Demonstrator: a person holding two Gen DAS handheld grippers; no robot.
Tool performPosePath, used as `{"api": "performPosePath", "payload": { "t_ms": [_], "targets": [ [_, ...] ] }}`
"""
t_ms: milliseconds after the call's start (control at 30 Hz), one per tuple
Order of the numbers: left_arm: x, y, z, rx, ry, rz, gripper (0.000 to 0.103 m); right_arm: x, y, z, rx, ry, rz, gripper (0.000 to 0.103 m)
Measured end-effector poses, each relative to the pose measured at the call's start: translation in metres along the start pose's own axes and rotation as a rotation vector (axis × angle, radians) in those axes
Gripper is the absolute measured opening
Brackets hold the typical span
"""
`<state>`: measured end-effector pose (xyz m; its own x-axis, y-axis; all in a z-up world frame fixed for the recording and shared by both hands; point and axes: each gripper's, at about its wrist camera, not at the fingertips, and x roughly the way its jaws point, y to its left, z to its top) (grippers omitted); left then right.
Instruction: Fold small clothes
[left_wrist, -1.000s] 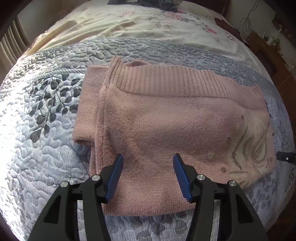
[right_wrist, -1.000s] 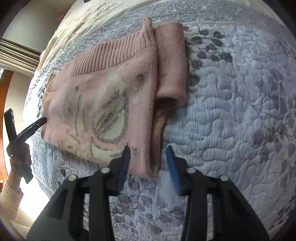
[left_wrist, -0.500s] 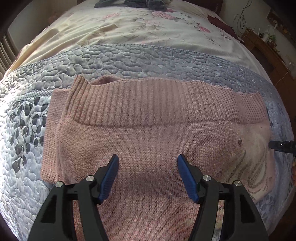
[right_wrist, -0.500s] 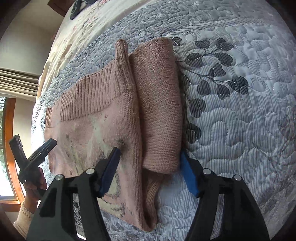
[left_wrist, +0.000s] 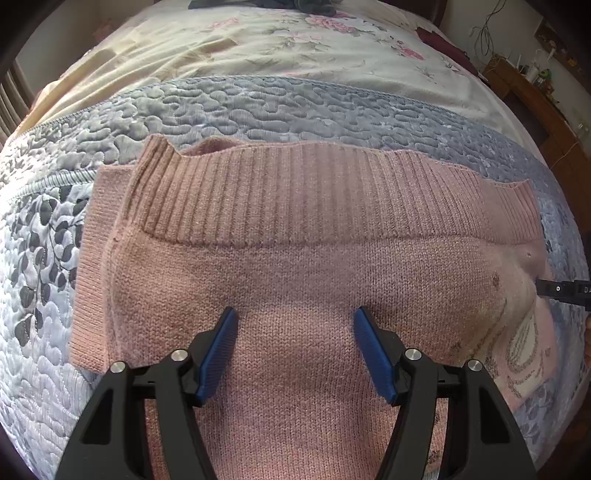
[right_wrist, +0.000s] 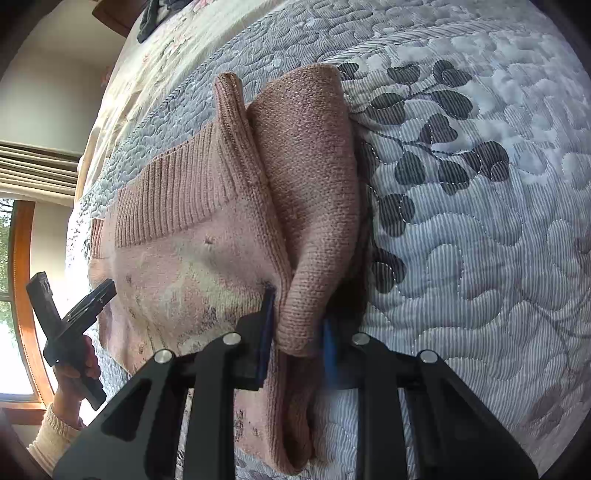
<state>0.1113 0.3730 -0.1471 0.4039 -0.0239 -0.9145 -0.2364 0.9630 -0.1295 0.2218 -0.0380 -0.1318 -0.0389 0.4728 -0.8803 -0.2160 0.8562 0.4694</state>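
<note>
A pink knitted sweater (left_wrist: 295, 236) lies flat on the grey quilted bedspread (left_wrist: 258, 107), its ribbed hem away from me. My left gripper (left_wrist: 295, 314) hovers open over the sweater's plain middle, with only knit between its blue pads. One tip of the right gripper (left_wrist: 554, 288) pokes in at the patterned right side. In the right wrist view the sweater's sleeve (right_wrist: 306, 192) lies folded along the body. My right gripper (right_wrist: 298, 321) is shut on the sleeve's cuff end. A hand (right_wrist: 74, 373) holds the left gripper (right_wrist: 105, 291) at the sweater's far side.
Beyond the quilt lies a cream floral sheet (left_wrist: 288, 40) with dark clothes (left_wrist: 258, 3) at its far end. A wooden nightstand (left_wrist: 532, 92) with small items stands at the right. A wood-framed window (right_wrist: 22, 295) and curtain are past the bed's edge.
The right gripper moved forward onto the folded sleeve and narrowed from wide open to shut on its cuff. The left gripper advanced over the sweater's body and stayed open.
</note>
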Motion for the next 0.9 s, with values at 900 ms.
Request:
{"api": "performPosePath", "payload": {
  "t_ms": [900],
  "targets": [
    [-0.082, 0.070, -0.021, -0.131, -0.088, -0.181, 0.068, 0.004, 0.244, -0.001, -0.382, 0.026, 0.167, 0.013]
  ]
}}
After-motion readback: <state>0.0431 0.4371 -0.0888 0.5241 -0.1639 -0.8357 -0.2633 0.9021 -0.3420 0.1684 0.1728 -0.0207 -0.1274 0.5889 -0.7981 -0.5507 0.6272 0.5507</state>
